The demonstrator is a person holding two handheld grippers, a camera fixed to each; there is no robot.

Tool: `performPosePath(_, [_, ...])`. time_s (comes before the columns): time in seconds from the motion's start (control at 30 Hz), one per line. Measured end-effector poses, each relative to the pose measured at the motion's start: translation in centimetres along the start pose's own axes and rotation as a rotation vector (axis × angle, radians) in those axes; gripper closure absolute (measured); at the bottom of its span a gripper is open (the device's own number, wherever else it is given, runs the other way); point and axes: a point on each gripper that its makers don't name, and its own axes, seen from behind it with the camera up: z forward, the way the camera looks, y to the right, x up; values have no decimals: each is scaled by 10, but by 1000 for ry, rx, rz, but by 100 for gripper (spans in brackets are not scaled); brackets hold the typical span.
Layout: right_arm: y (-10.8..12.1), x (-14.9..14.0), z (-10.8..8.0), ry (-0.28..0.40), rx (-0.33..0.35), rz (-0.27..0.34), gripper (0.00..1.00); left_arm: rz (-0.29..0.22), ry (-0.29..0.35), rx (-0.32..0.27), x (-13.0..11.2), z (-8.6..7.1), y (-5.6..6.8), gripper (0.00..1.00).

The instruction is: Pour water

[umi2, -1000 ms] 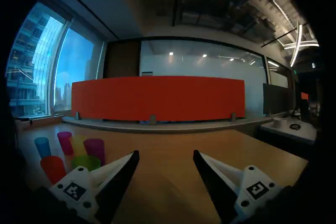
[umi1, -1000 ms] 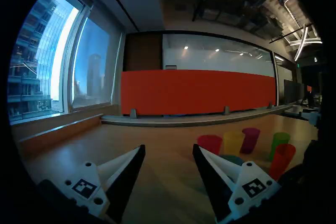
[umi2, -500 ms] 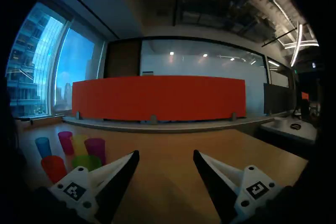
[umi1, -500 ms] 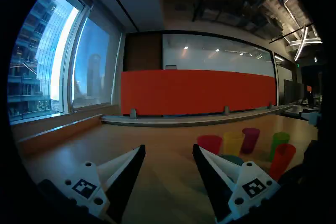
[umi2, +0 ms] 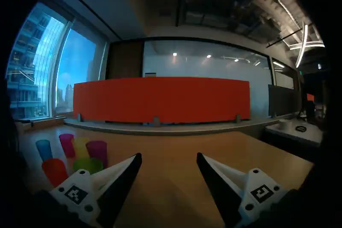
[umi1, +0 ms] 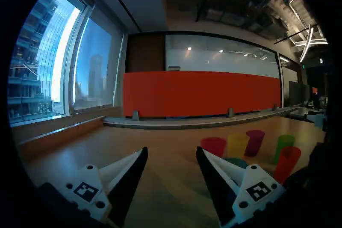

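Note:
Several coloured plastic cups stand in a cluster on the wooden table. In the left gripper view they are to the right: a red cup (umi1: 213, 146), a yellow cup (umi1: 237, 144), a magenta cup (umi1: 255, 141), a green cup (umi1: 284, 145) and an orange cup (umi1: 287, 163). My left gripper (umi1: 171, 156) is open and empty, low over the table to their left. In the right gripper view the cups are to the left: a blue cup (umi2: 44, 149), an orange cup (umi2: 54, 171), a purple cup (umi2: 97, 151). My right gripper (umi2: 169, 159) is open and empty.
The wooden table (umi1: 171, 142) ends at an orange divider panel (umi1: 201, 93) along its far edge. Large windows (umi1: 47, 69) are on the left. A side desk (umi2: 295, 131) with small items stands at the right in the right gripper view.

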Motion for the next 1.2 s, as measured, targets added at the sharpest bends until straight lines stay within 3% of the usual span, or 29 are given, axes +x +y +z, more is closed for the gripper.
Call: performPosePath(1.2, [0, 0, -1, 0, 0, 0, 1, 0, 0, -1, 0, 1, 0, 17])
